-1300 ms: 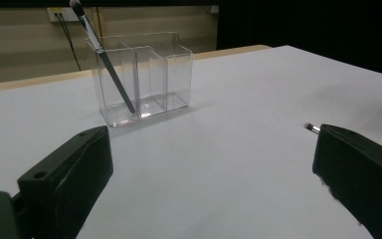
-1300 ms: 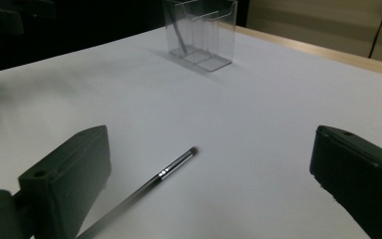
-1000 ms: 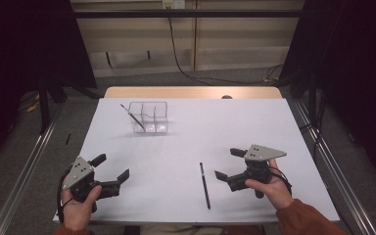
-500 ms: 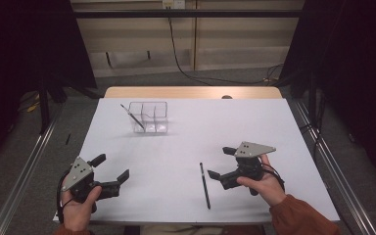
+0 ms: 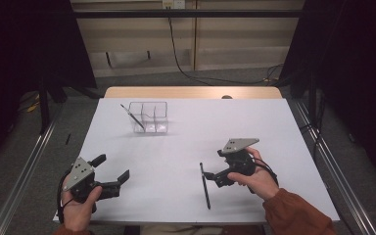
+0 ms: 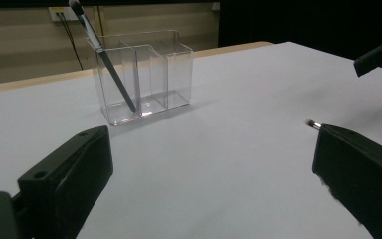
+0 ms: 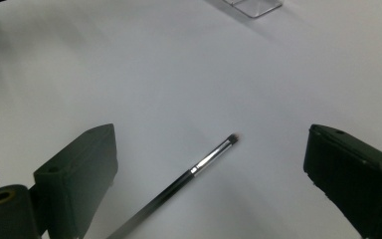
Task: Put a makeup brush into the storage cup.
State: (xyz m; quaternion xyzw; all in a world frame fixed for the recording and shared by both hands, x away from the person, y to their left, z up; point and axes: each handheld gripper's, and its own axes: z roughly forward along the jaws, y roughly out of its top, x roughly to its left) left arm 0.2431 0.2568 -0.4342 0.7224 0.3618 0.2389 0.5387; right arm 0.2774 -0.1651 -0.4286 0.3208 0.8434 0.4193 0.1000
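A thin black brush (image 5: 205,185) lies flat on the white table (image 5: 186,132), its tip pointing away from the person. My right gripper (image 5: 219,166) is open just to the right of it; in the right gripper view the brush (image 7: 179,181) lies on the table between the two spread jaws, tip up. My left gripper (image 5: 111,167) is open and holds nothing near the front left edge. A clear three-compartment holder (image 5: 149,117) stands at the back, with a second brush (image 5: 132,116) leaning in its left compartment, as the left gripper view shows for the holder (image 6: 144,79).
The wooden table edge (image 5: 191,92) runs behind the white sheet. Metal rails (image 5: 323,152) flank the table on both sides. A cable (image 5: 181,54) hangs down the wall behind. The right gripper's jaw (image 6: 380,52) pokes into the left gripper view at the upper right.
My right gripper has moved left, closing in on the lying brush with its jaws still spread. The left gripper and the holder have stayed put.
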